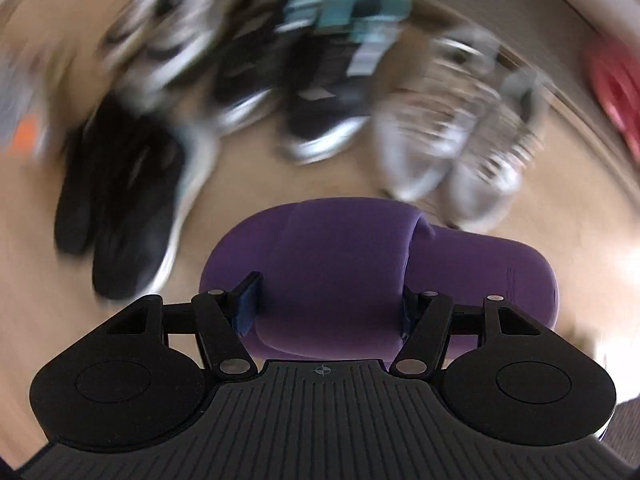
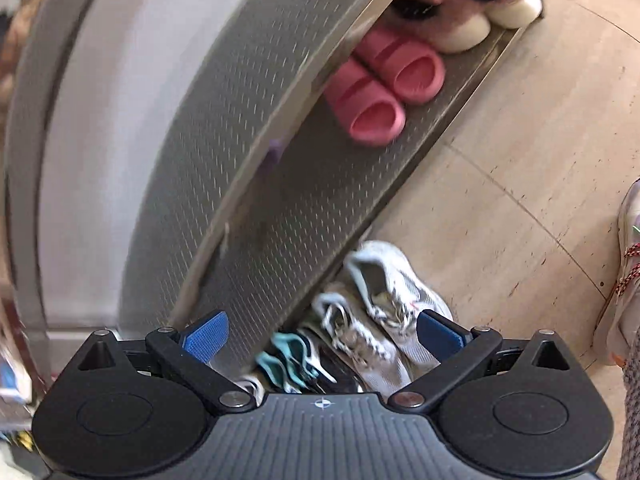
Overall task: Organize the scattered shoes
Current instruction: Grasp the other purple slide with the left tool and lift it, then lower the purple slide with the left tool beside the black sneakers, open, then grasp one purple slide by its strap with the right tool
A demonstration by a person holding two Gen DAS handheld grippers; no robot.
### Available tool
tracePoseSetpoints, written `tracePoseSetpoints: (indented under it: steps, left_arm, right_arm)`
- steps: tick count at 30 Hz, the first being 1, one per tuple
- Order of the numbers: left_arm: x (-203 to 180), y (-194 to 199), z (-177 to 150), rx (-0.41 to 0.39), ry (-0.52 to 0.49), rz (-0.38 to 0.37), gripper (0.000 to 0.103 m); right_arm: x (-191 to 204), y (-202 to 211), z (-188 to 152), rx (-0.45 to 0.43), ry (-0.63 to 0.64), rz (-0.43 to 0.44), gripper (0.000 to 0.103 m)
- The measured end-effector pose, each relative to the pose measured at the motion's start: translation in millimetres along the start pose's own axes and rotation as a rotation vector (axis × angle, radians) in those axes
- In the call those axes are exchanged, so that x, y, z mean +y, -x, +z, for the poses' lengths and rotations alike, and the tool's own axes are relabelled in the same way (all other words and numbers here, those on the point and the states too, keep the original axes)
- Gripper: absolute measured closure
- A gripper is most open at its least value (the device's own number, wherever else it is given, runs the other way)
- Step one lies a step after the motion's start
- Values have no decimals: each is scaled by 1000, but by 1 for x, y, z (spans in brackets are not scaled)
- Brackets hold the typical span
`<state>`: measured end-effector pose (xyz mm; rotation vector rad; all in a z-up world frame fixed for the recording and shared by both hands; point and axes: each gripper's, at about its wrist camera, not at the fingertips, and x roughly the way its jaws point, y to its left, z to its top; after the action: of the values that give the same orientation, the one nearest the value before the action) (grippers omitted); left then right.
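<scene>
In the left wrist view, the left gripper point(image 1: 328, 308) clenches one purple slipper point(image 1: 344, 264) across its strap, a blue-padded finger point(image 1: 250, 300) pressed to each side, with the slipper raised clear of the floor point(image 1: 256, 176). The floor behind is badly blurred. Reading it left to right: at 10 o'clock from the slipper lies a pair of black shoes point(image 1: 120, 200); at 12 o'clock two dark sneakers with pale soles point(image 1: 316, 120), with teal-and-black shoes point(image 1: 352, 4) beyond them whose count I cannot tell; at 1 o'clock two white sneakers point(image 1: 452, 140) side by side; at 2 o'clock a red shape point(image 1: 616, 92) at the frame's edge.

In the right wrist view, the right gripper point(image 2: 322, 336) is released, its two blue fingers point(image 2: 206, 336) wide apart with nothing between them. A perforated metal shoe rack point(image 2: 248, 128) runs diagonally above it. On the lower shelf, at 1 o'clock, sit two pink slippers point(image 2: 384, 88), then a pair of cream-soled furry slippers point(image 2: 480, 16). Just beyond the fingers lie teal-trimmed shoes point(image 2: 288, 360) and two white sneakers point(image 2: 384, 312). At 3 o'clock one pale laced shoe point(image 2: 624, 280) is at the frame's edge.
</scene>
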<state>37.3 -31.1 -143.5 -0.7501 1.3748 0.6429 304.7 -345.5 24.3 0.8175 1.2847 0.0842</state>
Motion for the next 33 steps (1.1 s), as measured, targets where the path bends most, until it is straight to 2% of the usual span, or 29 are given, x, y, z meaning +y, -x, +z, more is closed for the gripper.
tracePoseSetpoints:
  steps: [1, 2, 3, 6, 9, 11, 13, 14, 16, 18, 21, 22, 23, 24, 25, 26, 28, 31, 33]
  left_arm:
    - [4, -3, -1, 24, 33, -3, 30]
    - [9, -14, -2, 117, 68, 17, 28]
    - [10, -19, -4, 178, 44, 45, 27]
    - [5, -4, -11, 183, -156, 104, 14]
    - [4, 13, -10, 184, -319, 98, 14]
    - [13, 34, -6, 149, -477, 113, 12]
    - [22, 54, -1, 111, -638, 128, 9]
    - [26, 56, 1, 99, -670, 139, 8]
    - [35, 56, 7, 77, -728, 162, 8]
    - [49, 48, 20, 49, -740, 181, 8]
    - [67, 35, 35, -22, -729, 172, 10]
    - [73, 30, 41, -18, -699, 182, 11]
    - [80, 26, 47, -11, -667, 193, 12]
    - [84, 26, 54, 15, -627, 179, 14]
    - [88, 27, 62, 43, -587, 162, 14]
    - [93, 30, 74, 64, -540, 102, 14]
    - [94, 39, 90, 30, -518, 81, 13]
    - [94, 50, 110, -38, -503, 96, 12]
    - [94, 56, 121, -61, -469, 87, 12]
  right_arm:
    - [2, -3, -2, 3, 14, -9, 1]
    - [4, -6, -4, 5, 31, -19, 1]
    - [7, -12, -8, 13, 62, -36, 1]
    - [10, -28, -22, 51, 165, -92, 1]
    - [11, -45, -44, 90, 279, -179, 1]
    - [11, -53, -59, 118, 331, -206, 1]
    - [7, -68, -97, 183, 370, -249, 1]
    - [4, -74, -114, 209, 370, -263, 1]
    - [-5, -92, -150, 279, 325, -272, 1]
    - [-12, -111, -183, 355, 285, -288, 1]
    - [-18, -138, -234, 413, 267, -326, 3]
    - [-18, -144, -247, 425, 299, -331, 6]
    - [-17, -151, -260, 441, 348, -336, 12]
    - [-14, -161, -276, 464, 436, -340, 16]
    - [-11, -168, -290, 478, 555, -348, 24]
    - [-7, -171, -301, 476, 667, -358, 29]
    - [1, -178, -322, 469, 891, -377, 28]
    - [3, -187, -379, 474, 1350, -407, 22]
    - [-3, -194, -412, 508, 1544, -424, 21]
